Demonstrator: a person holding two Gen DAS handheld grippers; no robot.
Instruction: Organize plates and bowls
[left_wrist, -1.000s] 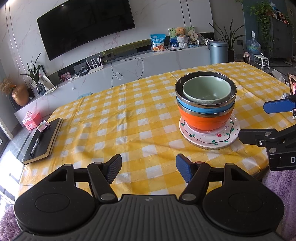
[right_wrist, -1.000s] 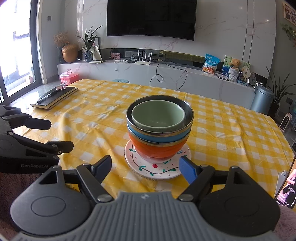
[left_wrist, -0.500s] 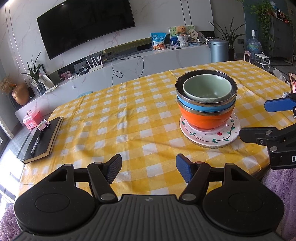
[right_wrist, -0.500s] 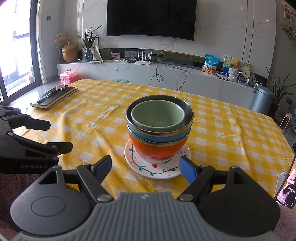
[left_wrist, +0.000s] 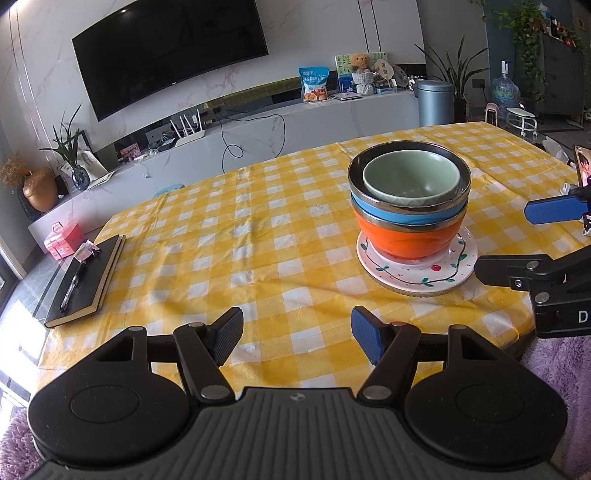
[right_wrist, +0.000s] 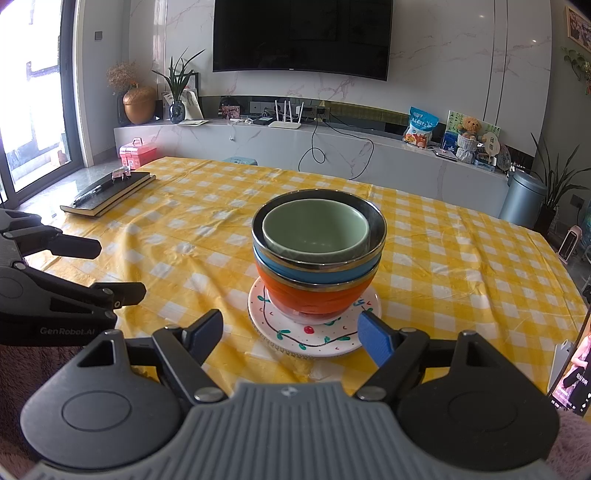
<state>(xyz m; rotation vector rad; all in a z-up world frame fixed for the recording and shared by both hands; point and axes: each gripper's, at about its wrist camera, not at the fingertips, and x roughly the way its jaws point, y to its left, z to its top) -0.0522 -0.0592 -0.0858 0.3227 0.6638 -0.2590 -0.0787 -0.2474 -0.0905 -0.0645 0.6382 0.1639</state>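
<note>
Green bowl (right_wrist: 316, 229): topmost of the stack, nested inside the blue bowl.
Blue bowl (right_wrist: 317, 271): steel-rimmed, seated in the orange bowl.
Orange bowl (right_wrist: 314, 299): lowest bowl, standing on the painted plate.
Painted plate (right_wrist: 314, 338): white, with a vine-and-cherry border; it lies flat on the worktop near the front edge.
Worktop (left_wrist: 229, 243): covered by a yellow-and-white checked cloth.
Left gripper (left_wrist: 297, 334): fingers spread apart and holding nothing, above the front edge of the worktop, to the left of the stack and apart from it.
Right gripper (right_wrist: 290, 330): fingers spread apart and holding nothing, close before the plate; the blue pad sits just beside the plate's rim.
Notebook (left_wrist: 86, 278): black, at the worktop's far-left corner, with a pen (left_wrist: 72, 286) lying on its cover.
</note>
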